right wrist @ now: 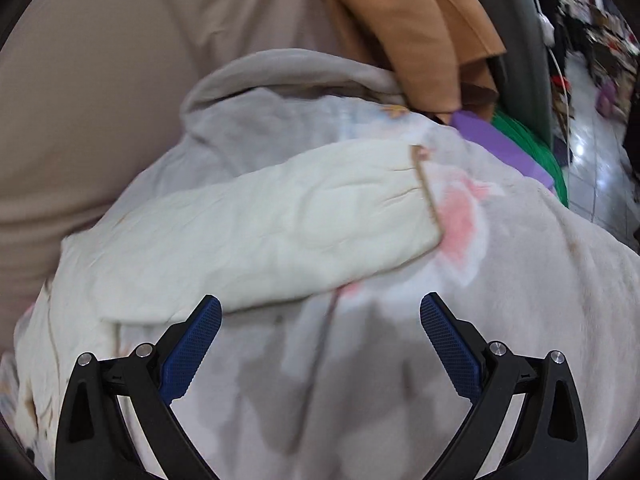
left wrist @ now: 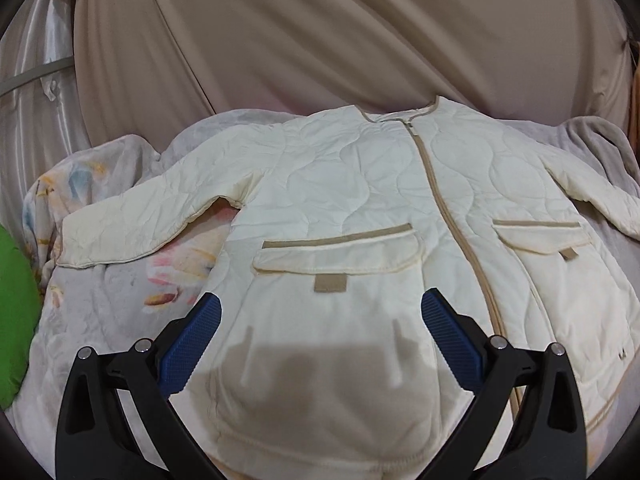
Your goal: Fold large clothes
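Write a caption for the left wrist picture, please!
Open left gripper hovers over a cream quilted jacket spread flat on a floral blanket.

Ahead and right of the left jaws, the jacket (left wrist: 360, 208) sleeve runs off-frame; the right-wrist sleeve (right wrist: 272, 228) is motion-blurred.

Grey floral blanket (left wrist: 120, 280) as the surface, cream quilted jacket (left wrist: 360, 208) flat on it

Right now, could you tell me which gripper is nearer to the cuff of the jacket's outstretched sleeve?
Right. The right gripper hovers open just short of that sleeve, its cuff ahead and slightly right. The left gripper hangs open over the jacket front, below a pocket flap.
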Demonstrator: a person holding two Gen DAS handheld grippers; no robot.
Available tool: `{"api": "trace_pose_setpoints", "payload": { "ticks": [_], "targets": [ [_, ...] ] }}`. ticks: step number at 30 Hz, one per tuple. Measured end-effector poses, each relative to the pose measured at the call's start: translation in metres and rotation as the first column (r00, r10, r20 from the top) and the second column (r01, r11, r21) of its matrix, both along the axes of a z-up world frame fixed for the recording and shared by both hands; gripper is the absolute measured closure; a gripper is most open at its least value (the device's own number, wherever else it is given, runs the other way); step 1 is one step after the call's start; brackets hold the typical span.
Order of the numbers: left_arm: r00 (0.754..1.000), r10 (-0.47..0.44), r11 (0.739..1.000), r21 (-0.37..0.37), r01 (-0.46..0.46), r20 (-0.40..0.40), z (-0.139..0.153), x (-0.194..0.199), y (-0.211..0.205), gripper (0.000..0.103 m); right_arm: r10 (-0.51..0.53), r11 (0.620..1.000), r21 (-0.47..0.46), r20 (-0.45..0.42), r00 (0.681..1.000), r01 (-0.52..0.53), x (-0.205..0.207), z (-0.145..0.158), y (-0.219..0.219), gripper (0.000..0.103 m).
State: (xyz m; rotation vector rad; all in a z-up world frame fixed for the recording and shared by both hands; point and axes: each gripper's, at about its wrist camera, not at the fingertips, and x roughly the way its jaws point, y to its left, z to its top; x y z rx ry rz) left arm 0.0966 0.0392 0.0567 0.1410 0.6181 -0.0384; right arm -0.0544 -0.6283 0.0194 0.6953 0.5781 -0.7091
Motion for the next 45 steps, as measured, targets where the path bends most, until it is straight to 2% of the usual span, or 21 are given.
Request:
{"api": "trace_pose_setpoints", "payload": {
  "ticks": [2,3,4,5,6,7,9,14,17,21,25,27,30,32,35,36,37,39,41,43,45],
  "targets": [
    [1.0,0.006,1.0,-0.004,-0.006,-0.011,-0.001,0.01,0.001,0.005,-0.011,0.999,0.05,-0.012,1.0,0.012,0.008,-0.013,-0.016,0.005],
    [1.0,0.006,1.0,-0.006,-0.006,-0.014,-0.002,0.014,0.0,0.005,-0.016,0.997,0.073,-0.017,1.0,0.017,0.012,-0.018,-0.022,0.011],
    [1.0,0.007,1.0,-0.005,-0.007,-0.012,-0.002,0.017,-0.001,0.005,-0.011,0.995,0.098,-0.019,1.0,0.013,0.018,-0.023,-0.026,0.029],
    [1.0,0.009,1.0,-0.003,-0.009,-0.007,-0.002,0.02,-0.001,0.005,0.002,0.992,0.125,-0.012,1.0,-0.001,0.023,-0.027,-0.028,0.042],
    [1.0,0.008,1.0,0.003,-0.008,-0.002,-0.001,0.021,-0.003,0.005,0.013,0.991,0.136,0.006,1.0,-0.014,0.028,-0.027,-0.03,0.065],
    [1.0,0.007,1.0,0.011,-0.007,0.003,0.0,0.024,-0.004,0.005,0.014,0.992,0.126,0.014,1.0,-0.016,0.035,-0.022,-0.029,0.078],
    [1.0,0.002,1.0,0.022,-0.003,0.016,0.002,0.027,-0.005,0.005,0.026,0.999,0.038,0.031,0.999,-0.028,0.049,0.004,-0.019,0.091],
    [0.998,-0.003,1.0,0.031,0.002,0.058,0.015,0.035,-0.008,0.005,0.167,0.974,-0.181,0.151,0.974,-0.139,0.096,0.103,0.037,0.094],
    [0.997,-0.007,1.0,0.022,0.005,0.083,0.025,0.039,-0.009,0.005,0.319,0.916,-0.313,0.185,0.93,-0.252,0.137,0.161,0.096,0.094],
    [0.995,-0.015,1.0,-0.014,0.016,0.099,0.04,0.05,-0.006,0.005,0.551,0.781,-0.444,0.161,0.819,-0.438,0.202,0.203,0.2,0.094],
    [0.995,-0.001,0.999,-0.054,0.007,0.103,0.051,0.061,0.007,0.005,0.73,0.615,-0.509,0.079,0.679,-0.602,0.265,0.199,0.307,0.094],
    [0.995,0.011,0.997,-0.072,-0.004,0.095,0.053,0.066,0.018,0.005,0.801,0.525,-0.506,0.022,0.598,-0.685,0.296,0.181,0.359,0.094],
    [0.996,0.039,0.996,-0.085,-0.033,0.075,0.051,0.077,0.036,0.005,0.874,0.408,-0.442,-0.064,0.482,-0.799,0.336,0.14,0.428,0.094],
    [0.997,0.054,0.995,-0.086,-0.049,0.05,0.046,0.087,0.046,0.005,0.9,0.352,-0.384,-0.112,0.422,-0.854,0.357,0.108,0.46,0.089],
    [0.998,0.057,0.993,-0.106,-0.058,-0.013,0.035,0.106,0.06,0.005,0.912,0.289,-0.342,-0.186,0.365,-0.894,0.363,0.066,0.494,0.066],
    [0.998,0.047,0.991,-0.126,-0.052,-0.044,0.03,0.115,0.064,0.005,0.913,0.276,-0.346,-0.195,0.357,-0.896,0.358,0.06,0.501,0.054],
    [0.997,0.04,0.988,-0.145,-0.05,-0.069,0.025,0.122,0.067,0.005,0.915,0.269,-0.356,-0.198,0.353,-0.895,0.349,0.055,0.503,0.047],
    [0.993,0.017,0.98,-0.197,-0.04,-0.115,0.016,0.134,0.07,0.005,0.917,0.266,-0.381,-0.184,0.355,-0.885,0.333,0.057,0.501,0.045],
    [0.987,0.008,0.968,-0.246,-0.047,-0.159,0.01,0.147,0.072,0.005,0.915,0.292,-0.425,-0.137,0.379,-0.857,0.307,0.073,0.476,0.039],
    [0.983,-0.019,0.962,-0.273,-0.033,-0.184,0.005,0.16,0.067,0.005,0.892,0.356,-0.444,-0.103,0.441,-0.823,0.294,0.081,0.444,0.032],
    [0.979,-0.029,0.959,-0.283,-0.029,-0.2,0.001,0.171,0.06,0.005,0.842,0.452,-0.444,-0.073,0.534,-0.774,0.279,0.088,0.399,0.031]
  ]
}}
